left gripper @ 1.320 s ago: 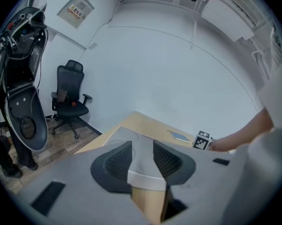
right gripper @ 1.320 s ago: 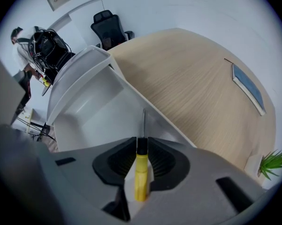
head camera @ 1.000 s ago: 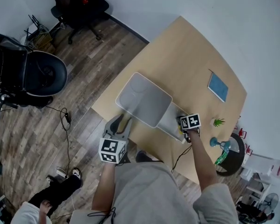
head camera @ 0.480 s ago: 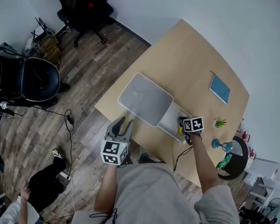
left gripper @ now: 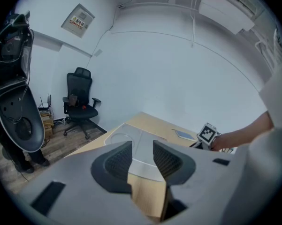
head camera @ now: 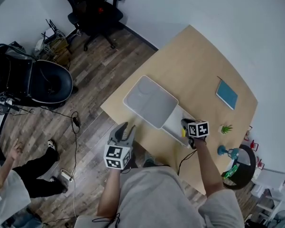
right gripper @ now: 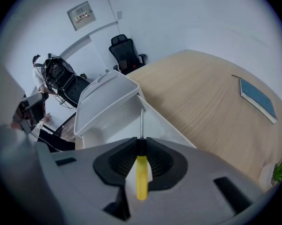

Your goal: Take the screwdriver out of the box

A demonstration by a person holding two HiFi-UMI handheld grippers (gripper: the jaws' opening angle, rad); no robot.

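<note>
The screwdriver (right gripper: 141,177) has a yellow handle, a black collar and a thin metal shaft. My right gripper (right gripper: 141,146) is shut on it at the collar, with the shaft pointing down over the open white box (right gripper: 113,121). In the head view the right gripper (head camera: 185,127) hangs over the near end of the box (head camera: 172,121), whose lid (head camera: 151,101) lies folded back to the left. The left gripper (head camera: 124,127) stands open and holds nothing, off the table's near edge. Its pads (left gripper: 116,162) frame the box lid from a distance.
On the wooden table (head camera: 199,65) lie a blue notebook (head camera: 226,94) and a small green plant (head camera: 225,128). A black office chair (head camera: 92,8) and a big round black seat (head camera: 38,80) stand on the wood floor. A person (head camera: 9,189) is at lower left.
The right gripper has risen a little over the box with the screwdriver still in it. The left gripper has drifted slightly. The person at lower left has moved across the floor.
</note>
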